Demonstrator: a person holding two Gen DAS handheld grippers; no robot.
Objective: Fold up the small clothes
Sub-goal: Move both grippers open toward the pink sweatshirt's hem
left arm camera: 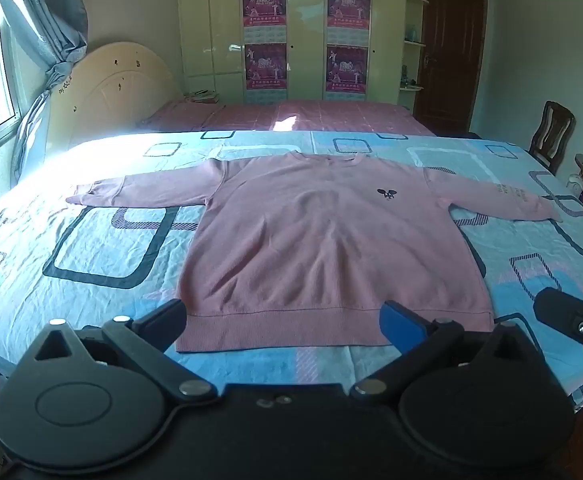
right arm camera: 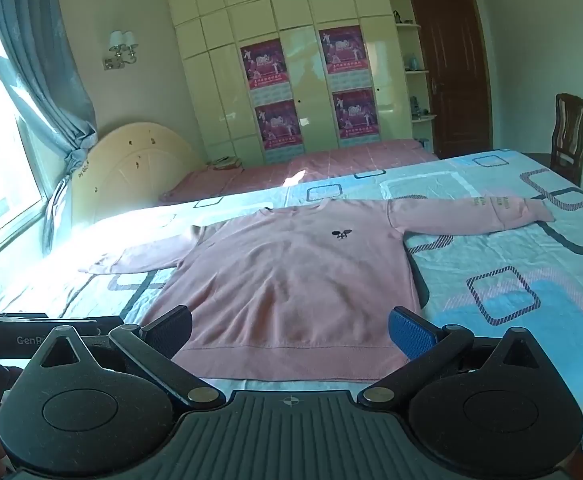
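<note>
The pink sweater [left arm camera: 331, 240] lay flat on the blue bed [left arm camera: 111, 240], with cupboards [right arm camera: 291, 80] far behind. My left tongs [left arm camera: 283, 320] and right tongs [right arm camera: 291, 328] hung near its bottom edge, tipped down, both wide and empty.

Bare bedsheet [left arm camera: 103, 248] flanks the spread sweatshirt [left arm camera: 323, 240].

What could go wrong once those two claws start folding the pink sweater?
Both the left gripper and right gripper hang open near the hem of the sweater. A pinch there might also catch the wrinkled bedsheet underneath. The long sleeves lie spread wide, so they could drag or bunch.
</note>
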